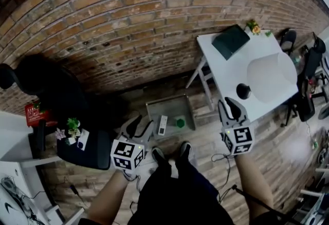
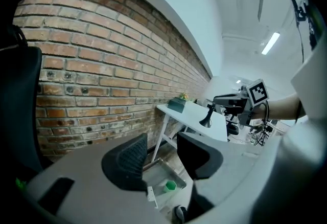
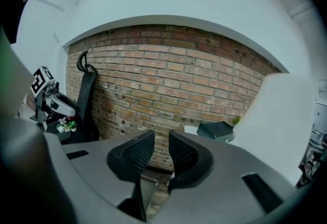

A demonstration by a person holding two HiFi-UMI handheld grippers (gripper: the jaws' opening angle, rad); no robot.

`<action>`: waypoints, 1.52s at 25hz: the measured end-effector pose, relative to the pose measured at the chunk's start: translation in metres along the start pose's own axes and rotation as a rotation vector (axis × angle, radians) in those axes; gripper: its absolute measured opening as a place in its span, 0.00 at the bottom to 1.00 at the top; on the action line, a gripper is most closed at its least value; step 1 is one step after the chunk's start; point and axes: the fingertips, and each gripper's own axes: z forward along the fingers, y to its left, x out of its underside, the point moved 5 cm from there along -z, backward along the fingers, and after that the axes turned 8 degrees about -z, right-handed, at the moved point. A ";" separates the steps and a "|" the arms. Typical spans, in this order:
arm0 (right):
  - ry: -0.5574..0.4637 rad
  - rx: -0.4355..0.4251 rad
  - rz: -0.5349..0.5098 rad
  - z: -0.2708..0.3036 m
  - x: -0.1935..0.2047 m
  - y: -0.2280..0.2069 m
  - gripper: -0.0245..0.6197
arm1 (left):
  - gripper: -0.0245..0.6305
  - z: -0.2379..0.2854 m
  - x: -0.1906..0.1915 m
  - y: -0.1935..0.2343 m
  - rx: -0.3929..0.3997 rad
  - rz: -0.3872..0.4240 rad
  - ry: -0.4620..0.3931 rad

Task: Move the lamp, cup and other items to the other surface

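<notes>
**Both grippers empty near the white table**

The lamp (image 1: 271, 77) stands on the white table (image 1: 226, 72), with its white shade and black base toward the table's near edge. A dark box (image 1: 231, 40) and a small flowering plant (image 1: 253, 27) sit at the table's far end, by the brick wall. On the floor left of the table, a metal tray (image 1: 167, 108) holds a green cup (image 1: 180, 123) and a white item (image 1: 162, 125). The right gripper (image 1: 231, 107) hovers at the table's near edge, close to the lamp's base. Its 2 jaws are a narrow gap apart with nothing between them. The left gripper (image 1: 140, 127) is well left of the table, its jaws wide apart and empty.
</notes>
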 end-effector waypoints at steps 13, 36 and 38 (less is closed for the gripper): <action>0.189 -0.214 0.063 0.084 0.165 0.067 0.18 | 0.31 0.030 0.104 0.012 -0.099 -0.067 0.162; 0.548 -0.546 -0.045 0.220 0.438 0.218 0.52 | 0.31 0.081 0.241 0.039 -0.147 -0.234 0.277; 0.552 -0.589 -0.098 0.230 0.446 0.225 0.57 | 0.31 0.081 0.251 0.042 -0.152 -0.241 0.290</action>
